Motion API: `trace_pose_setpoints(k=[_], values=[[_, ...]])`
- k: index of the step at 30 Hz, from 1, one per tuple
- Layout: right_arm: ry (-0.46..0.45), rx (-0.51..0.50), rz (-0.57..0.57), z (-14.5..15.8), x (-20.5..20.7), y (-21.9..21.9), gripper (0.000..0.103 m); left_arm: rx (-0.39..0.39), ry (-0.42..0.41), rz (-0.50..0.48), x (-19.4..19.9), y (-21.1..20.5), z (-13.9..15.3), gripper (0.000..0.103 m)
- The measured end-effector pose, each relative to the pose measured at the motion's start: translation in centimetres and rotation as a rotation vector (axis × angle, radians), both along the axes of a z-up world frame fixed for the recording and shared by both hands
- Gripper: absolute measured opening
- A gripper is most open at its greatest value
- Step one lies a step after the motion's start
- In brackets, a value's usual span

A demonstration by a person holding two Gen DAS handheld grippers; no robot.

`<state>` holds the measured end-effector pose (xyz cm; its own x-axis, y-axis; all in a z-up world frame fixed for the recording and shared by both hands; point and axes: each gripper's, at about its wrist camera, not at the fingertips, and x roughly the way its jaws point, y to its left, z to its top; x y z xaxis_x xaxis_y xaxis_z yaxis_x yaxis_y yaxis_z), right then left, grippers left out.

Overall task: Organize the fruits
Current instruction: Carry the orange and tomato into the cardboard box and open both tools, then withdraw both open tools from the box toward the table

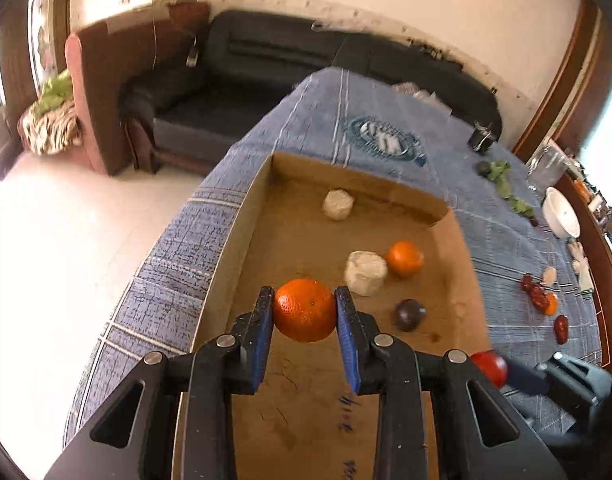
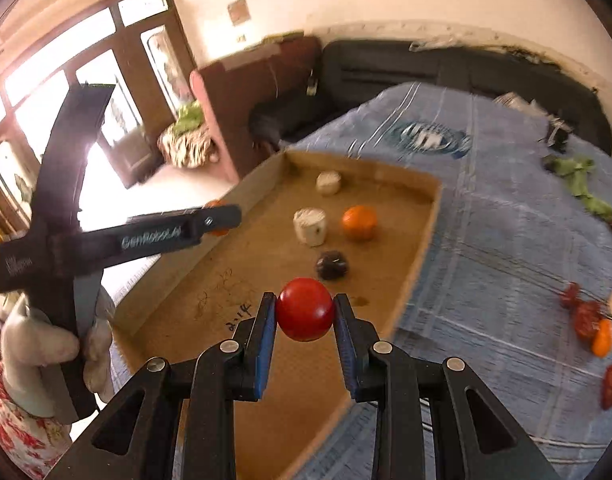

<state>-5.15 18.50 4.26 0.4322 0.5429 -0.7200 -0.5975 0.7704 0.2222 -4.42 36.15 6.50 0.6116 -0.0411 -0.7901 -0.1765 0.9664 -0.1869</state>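
My left gripper (image 1: 305, 309) is shut on an orange (image 1: 305, 310) and holds it above the cardboard tray (image 1: 242, 240). My right gripper (image 2: 305, 310) is shut on a red tomato (image 2: 305, 309) above the tray's (image 2: 420, 248) near right part. The tray holds a second orange (image 1: 404, 258), a dark plum (image 1: 409, 314) and two pale round pieces (image 1: 365, 273) (image 1: 337, 204). The left gripper also shows in the right wrist view (image 2: 216, 220), over the tray's left wall. The tomato shows in the left wrist view (image 1: 491, 366) at the right.
The tray lies on a table with a blue cloth (image 1: 386, 112). On the cloth to the right lie red fruits (image 1: 536, 294), a small orange (image 1: 551, 305), green leaves (image 1: 500, 174), a white bowl (image 1: 562, 212) and a glass jar (image 1: 548, 166). A dark sofa (image 1: 242, 80) stands behind.
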Motion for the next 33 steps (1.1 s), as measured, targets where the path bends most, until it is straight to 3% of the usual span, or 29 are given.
trace_pose_setpoints(k=[8, 12, 15, 19, 21, 25, 29, 33], values=[[0.058, -0.069, 0.043, -2.5, 1.4, 3.1, 0.032, -0.016, 0.112, -0.015, 2.3, -0.1, -2.2, 0.029], [0.063, -0.107, 0.048, -3.2, 1.7, 3.9, 0.032, -0.017, 0.118, -0.025, 2.4, -0.3, -2.4, 0.030], [0.057, -0.110, 0.041, -3.3, 1.9, 4.1, 0.032, -0.018, 0.112, -0.030, 2.5, -0.4, -2.4, 0.041], [0.058, -0.095, 0.035, -3.3, 2.0, 3.8, 0.036, -0.020, 0.073, -0.028, 1.9, -0.5, -1.3, 0.043], [0.043, -0.078, 0.031, -2.8, 1.4, 3.6, 0.047, -0.024, 0.044, -0.027, 1.2, -0.6, -0.3, 0.046], [0.005, -0.036, 0.029, -1.2, 0.5, 2.6, 0.050, -0.018, -0.033, -0.029, -0.4, -1.3, 2.1, 0.053], [-0.025, 0.009, 0.024, 0.2, -0.6, 0.8, 0.063, -0.027, -0.105, -0.045, -2.0, -2.8, 4.7, 0.059], [-0.063, 0.030, 0.006, 1.5, -1.6, -2.3, 0.063, -0.022, -0.167, -0.091, -3.3, -5.6, 7.1, 0.065]])
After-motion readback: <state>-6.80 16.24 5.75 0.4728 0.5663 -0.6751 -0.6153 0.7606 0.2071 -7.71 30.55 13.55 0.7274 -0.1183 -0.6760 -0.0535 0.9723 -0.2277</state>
